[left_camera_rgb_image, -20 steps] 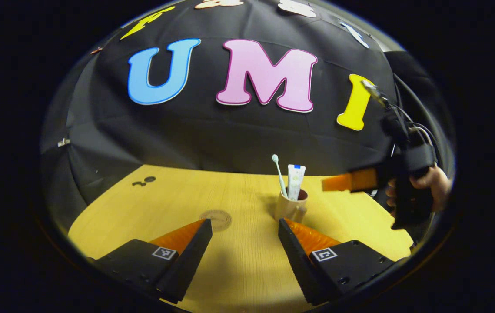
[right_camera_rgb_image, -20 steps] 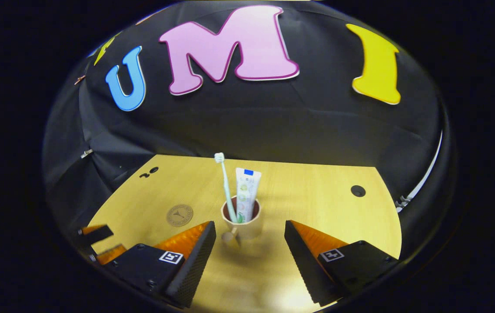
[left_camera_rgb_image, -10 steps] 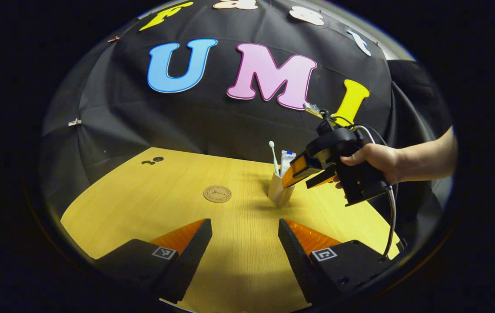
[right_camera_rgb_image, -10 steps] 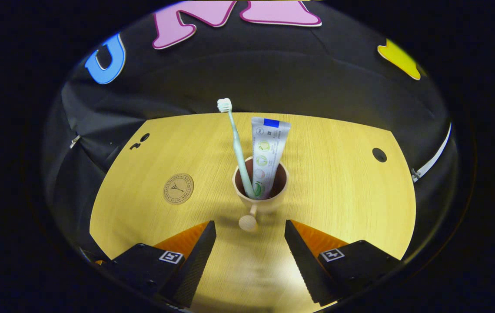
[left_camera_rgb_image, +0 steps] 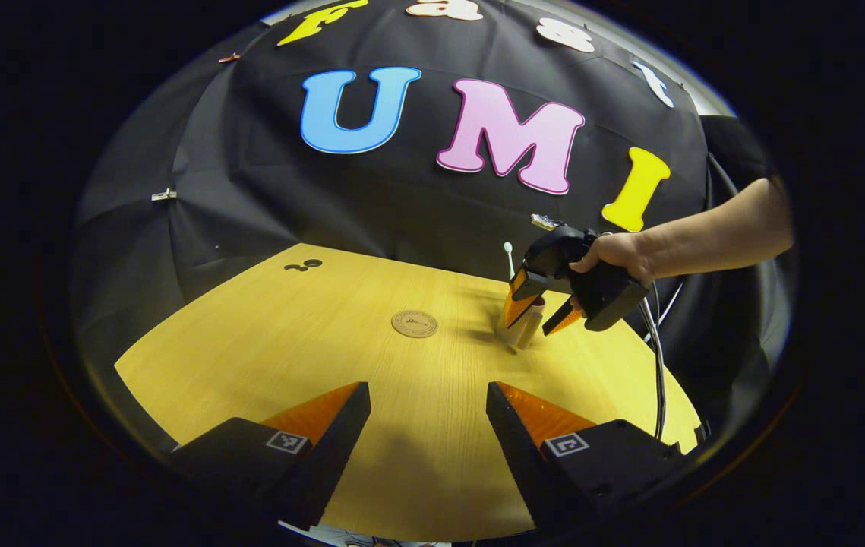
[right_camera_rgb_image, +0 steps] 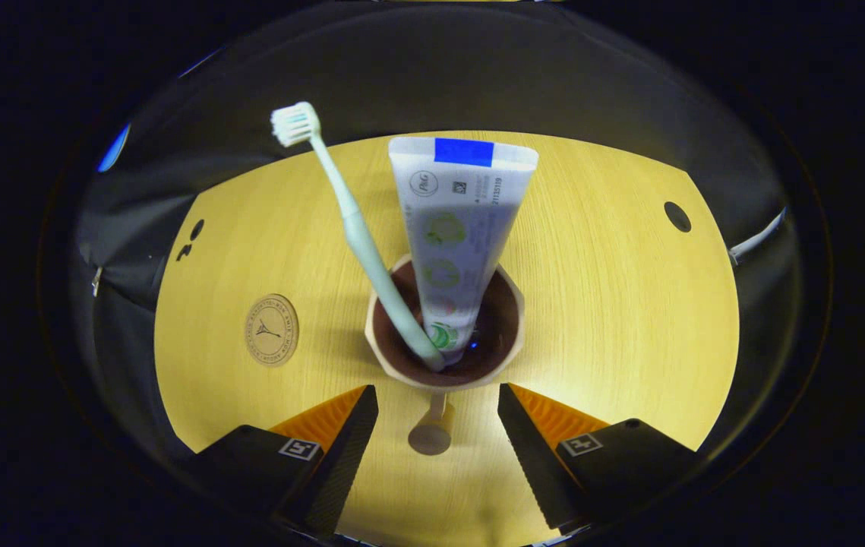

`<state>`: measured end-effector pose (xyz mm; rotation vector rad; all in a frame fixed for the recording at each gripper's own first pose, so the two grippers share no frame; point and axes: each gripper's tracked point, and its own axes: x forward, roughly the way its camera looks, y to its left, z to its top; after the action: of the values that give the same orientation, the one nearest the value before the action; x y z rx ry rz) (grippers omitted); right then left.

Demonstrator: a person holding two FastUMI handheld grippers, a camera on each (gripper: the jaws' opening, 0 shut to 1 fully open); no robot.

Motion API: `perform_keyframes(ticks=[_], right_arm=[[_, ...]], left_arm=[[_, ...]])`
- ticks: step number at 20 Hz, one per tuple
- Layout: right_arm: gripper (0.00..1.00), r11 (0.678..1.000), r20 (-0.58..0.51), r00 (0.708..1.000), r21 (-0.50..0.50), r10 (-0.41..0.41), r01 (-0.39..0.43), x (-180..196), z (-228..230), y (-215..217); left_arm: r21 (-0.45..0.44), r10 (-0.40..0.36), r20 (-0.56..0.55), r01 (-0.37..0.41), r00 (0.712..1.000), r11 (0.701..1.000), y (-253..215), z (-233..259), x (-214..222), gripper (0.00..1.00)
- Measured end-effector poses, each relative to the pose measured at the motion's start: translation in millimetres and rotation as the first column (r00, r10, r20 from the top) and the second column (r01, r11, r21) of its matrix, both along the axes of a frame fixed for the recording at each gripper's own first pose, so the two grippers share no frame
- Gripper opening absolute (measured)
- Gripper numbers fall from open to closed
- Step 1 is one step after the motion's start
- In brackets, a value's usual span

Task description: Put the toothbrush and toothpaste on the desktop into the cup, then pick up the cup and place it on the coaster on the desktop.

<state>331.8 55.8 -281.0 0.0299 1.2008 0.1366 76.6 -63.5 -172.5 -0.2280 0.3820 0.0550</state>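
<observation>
Cup (right_camera_rgb_image: 443,357): pale beige, faceted rim, dark brown inside, stub handle with a round knob end (right_camera_rgb_image: 432,434) pointing at the right gripper (right_camera_rgb_image: 437,425). It stands upright on the worktop (right_camera_rgb_image: 614,319), which is light wood grain with a matte finish. Toothbrush (right_camera_rgb_image: 348,220): slim pale-green plastic stick, white bristle head up, leaning left in the cup. Toothpaste (right_camera_rgb_image: 459,228): flat white tube, blue band at the crimped top, also in the cup. Coaster (right_camera_rgb_image: 272,339): thin round tan disc with stamped ring print, flat on the worktop left of the cup, apart from it.

Right gripper fingers spread wide, ribbed inner faces, the knob sits between them untouched. In the left gripper view a hand (left_camera_rgb_image: 618,254) holds that gripper angled down over the cup. Left gripper (left_camera_rgb_image: 428,410): fingers apart, nothing between them, low over the near edge of the worktop, well short of the coaster.
</observation>
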Motion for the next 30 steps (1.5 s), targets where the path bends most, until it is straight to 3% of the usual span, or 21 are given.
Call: perform_keyframes(ticks=[4,5,6,7,9,10,15,17,18,20,21,30], right_arm=[[0.97,0.994,-0.085,0.992,0.043,-0.093,0.097,5,-9,7],[0.89,0.994,-0.101,0.99,0.037,-0.098,0.102,5,-13,6],[0.9,0.995,-0.111,0.989,0.024,-0.094,0.097,6,-16,4],[0.86,0.995,-0.109,0.989,0.016,-0.097,0.099,8,-15,2],[0.6,0.993,-0.111,0.987,0.005,-0.118,0.12,12,-19,-1],[0.68,0.992,-0.116,0.985,0.007,-0.125,0.127,13,-22,-1],[0.65,0.993,-0.115,0.987,-0.007,-0.114,0.114,13,-28,-3],[0.49,0.993,-0.119,0.986,-0.016,-0.12,0.119,12,-36,-2],[0.34,0.994,-0.12,0.986,-0.015,-0.113,0.112,14,-34,-1],[0.27,0.996,-0.109,0.991,-0.017,-0.083,0.082,14,-32,-3],[0.32,0.998,-0.098,0.993,-0.018,-0.06,0.058,15,-32,-4],[0.3,0.989,0.0,0.991,-0.069,0.132,-0.131,12,-18,2]], left_arm=[[-0.014,0.017,-0.023,-0.018,1.0,1.0,5,-6,-7,0.97],[-0.015,0.021,-0.027,-0.021,0.999,1.0,7,-7,-7,0.97],[-0.014,0.027,-0.028,-0.027,0.999,1.0,8,-6,-6,0.97],[-0.011,0.031,-0.03,-0.031,0.999,0.999,12,-6,-4,0.97],[-0.008,0.035,-0.03,-0.035,0.999,0.999,14,-6,-3,0.97],[-0.009,0.035,-0.03,-0.035,0.999,0.999,15,-6,-2,0.97],[-0.008,0.035,-0.046,-0.035,0.998,0.999,17,-10,-3,0.97],[-0.006,0.031,-0.055,-0.031,0.998,1.0,16,-13,-4,0.97],[-0.003,0.029,-0.057,-0.029,0.998,1.0,16,-13,-5,0.97],[0.003,0.026,-0.063,-0.026,0.998,1.0,16,-16,-7,0.97],[0.004,0.026,-0.068,-0.026,0.997,1.0,17,-18,-7,0.97],[0.005,0.005,-0.089,-0.005,0.996,1.0,13,-25,-11,0.97]])
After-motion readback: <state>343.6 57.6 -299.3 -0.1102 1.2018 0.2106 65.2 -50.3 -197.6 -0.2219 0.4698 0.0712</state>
